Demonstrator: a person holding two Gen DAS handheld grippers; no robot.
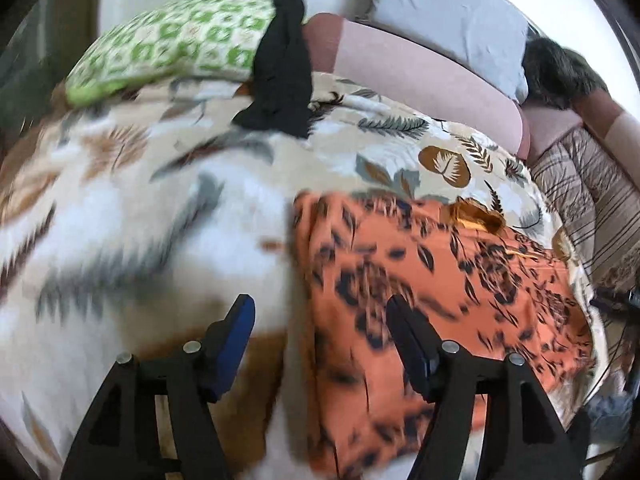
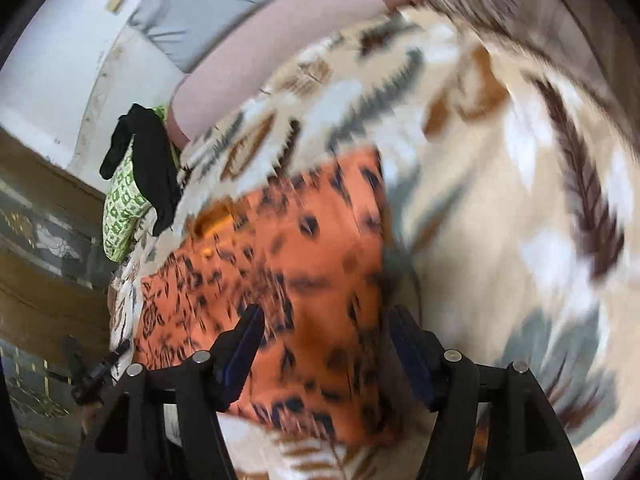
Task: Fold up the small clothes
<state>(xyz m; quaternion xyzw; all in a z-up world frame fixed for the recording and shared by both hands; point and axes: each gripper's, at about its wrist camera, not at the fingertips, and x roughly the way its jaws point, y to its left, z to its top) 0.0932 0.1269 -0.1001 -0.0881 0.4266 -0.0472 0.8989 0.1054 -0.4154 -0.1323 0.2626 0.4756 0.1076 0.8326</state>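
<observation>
One orange garment with a dark leaf-and-flower print (image 1: 432, 280) lies flat on the bed, spread over a cream bedspread patterned with grey, brown and white leaves (image 1: 140, 208). It is the only orange piece in either view. A small shiny gold patch shows near its far edge in the left wrist view; whether that is a label cannot be told, and no writing can be read anywhere.

The left gripper (image 1: 320, 312) hangs above the garment's left edge with its two blue-padded fingers (image 1: 236, 332) apart and nothing between them; one finger is over the bedspread, the other over the orange cloth. The right gripper (image 2: 324, 324) hangs over the near part of the same garment (image 2: 304, 264), its two fingers also apart and empty, the cloth lying flat below them.

At the far side of the bed are one green-and-white patterned pillow (image 1: 176, 44) and one black garment (image 1: 280, 64) draped across its end and onto the bedspread. Behind them lie one long dusty-pink bolster (image 1: 420, 76), one pale grey pillow (image 1: 452, 20) and one dark furry cushion (image 1: 560, 72). A striped beige blanket (image 1: 592, 200) lies at the right edge. Both views are blurred.
</observation>
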